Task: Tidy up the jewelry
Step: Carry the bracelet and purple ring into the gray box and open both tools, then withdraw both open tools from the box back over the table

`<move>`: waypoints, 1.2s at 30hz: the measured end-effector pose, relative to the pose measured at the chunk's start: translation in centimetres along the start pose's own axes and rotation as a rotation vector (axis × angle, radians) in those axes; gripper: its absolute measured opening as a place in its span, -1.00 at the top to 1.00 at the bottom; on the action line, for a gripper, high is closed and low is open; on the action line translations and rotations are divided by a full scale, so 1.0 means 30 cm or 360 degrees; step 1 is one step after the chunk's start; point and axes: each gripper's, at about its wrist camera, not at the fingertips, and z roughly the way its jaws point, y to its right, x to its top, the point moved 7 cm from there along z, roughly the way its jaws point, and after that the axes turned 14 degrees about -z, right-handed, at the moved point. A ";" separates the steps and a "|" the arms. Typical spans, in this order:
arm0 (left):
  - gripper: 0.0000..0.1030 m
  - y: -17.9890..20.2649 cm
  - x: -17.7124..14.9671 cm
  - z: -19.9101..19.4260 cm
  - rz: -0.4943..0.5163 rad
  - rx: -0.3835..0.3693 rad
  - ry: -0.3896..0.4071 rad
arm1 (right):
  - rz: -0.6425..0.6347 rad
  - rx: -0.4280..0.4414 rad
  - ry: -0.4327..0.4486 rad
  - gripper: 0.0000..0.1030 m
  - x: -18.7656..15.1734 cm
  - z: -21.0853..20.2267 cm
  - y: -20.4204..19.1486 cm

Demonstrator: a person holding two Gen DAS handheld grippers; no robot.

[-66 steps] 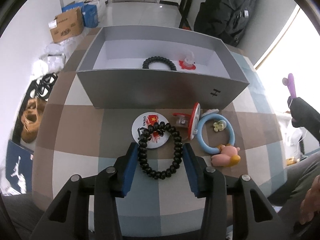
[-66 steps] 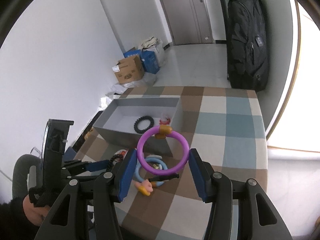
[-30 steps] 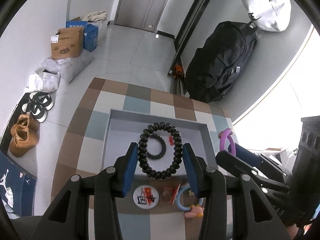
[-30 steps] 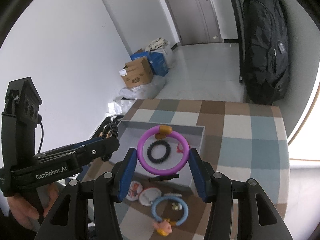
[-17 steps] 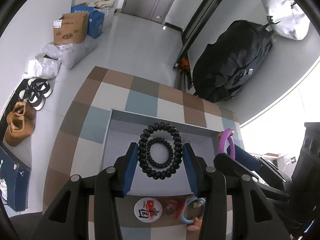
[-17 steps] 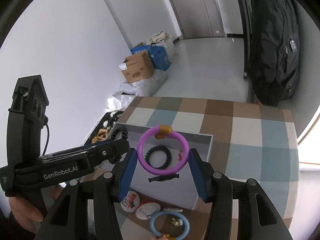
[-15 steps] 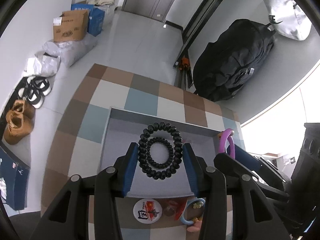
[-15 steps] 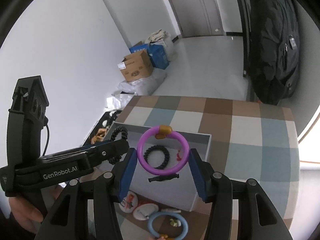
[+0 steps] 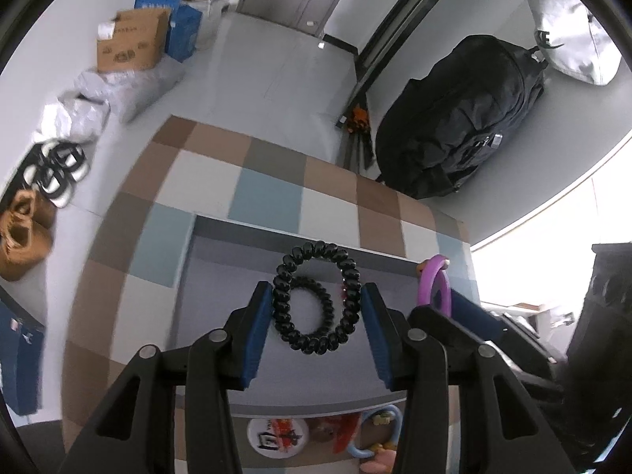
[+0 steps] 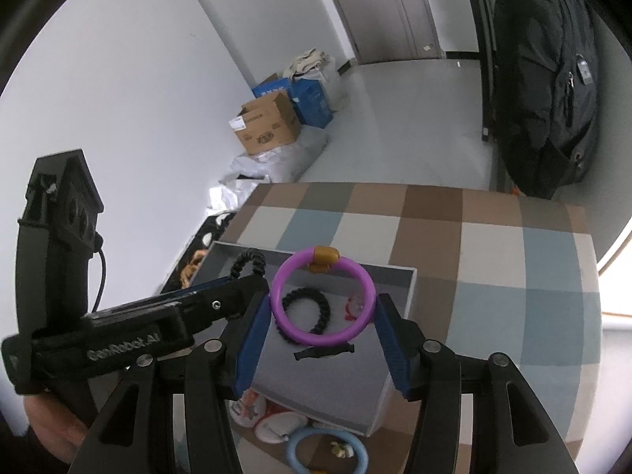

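Note:
My left gripper (image 9: 317,312) hangs over the grey box (image 9: 245,223). Its jaws are opening, and the blue pads still touch a black coil hair tie (image 9: 316,349). Beside it, to the right, my right gripper (image 10: 322,308) is also over the box (image 10: 410,288). Its jaws are opening too, with a purple ring (image 10: 322,343) carrying a gold bead still hanging between the pads. A smaller black coil tie (image 10: 304,291) and a red piece (image 10: 353,306) lie on the box floor.
In front of the box lie a white round badge (image 9: 276,436), a red clip (image 9: 343,434) and a light blue ring (image 10: 292,454). The checked tablecloth (image 10: 493,245) reaches to the far edge. A black backpack (image 9: 466,110), cardboard boxes (image 9: 130,45) and shoes (image 9: 23,233) are on the floor.
Both grippers have moved forward and down over the box, which now looks larger and closer. The hair tie and purple ring stay between the pads, which stand slightly wider.

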 end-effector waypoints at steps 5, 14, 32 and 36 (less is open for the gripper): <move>-0.30 0.007 0.012 -0.012 -0.0091 -0.0143 -0.0044 | 0.0019 0.0001 0.0059 -0.28 0.016 -0.040 0.016; -0.52 0.004 0.021 -0.056 -0.0074 -0.0146 0.0050 | 0.0055 -0.0044 0.0133 -0.76 0.022 -0.102 0.051; -0.53 0.000 -0.034 -0.124 0.0054 -0.0066 0.0153 | -0.0006 -0.0123 0.0192 -1.00 -0.006 -0.171 0.039; -0.53 0.015 -0.063 -0.143 0.0159 -0.0024 0.0216 | -0.0048 -0.0152 0.0210 -1.00 -0.017 -0.192 0.028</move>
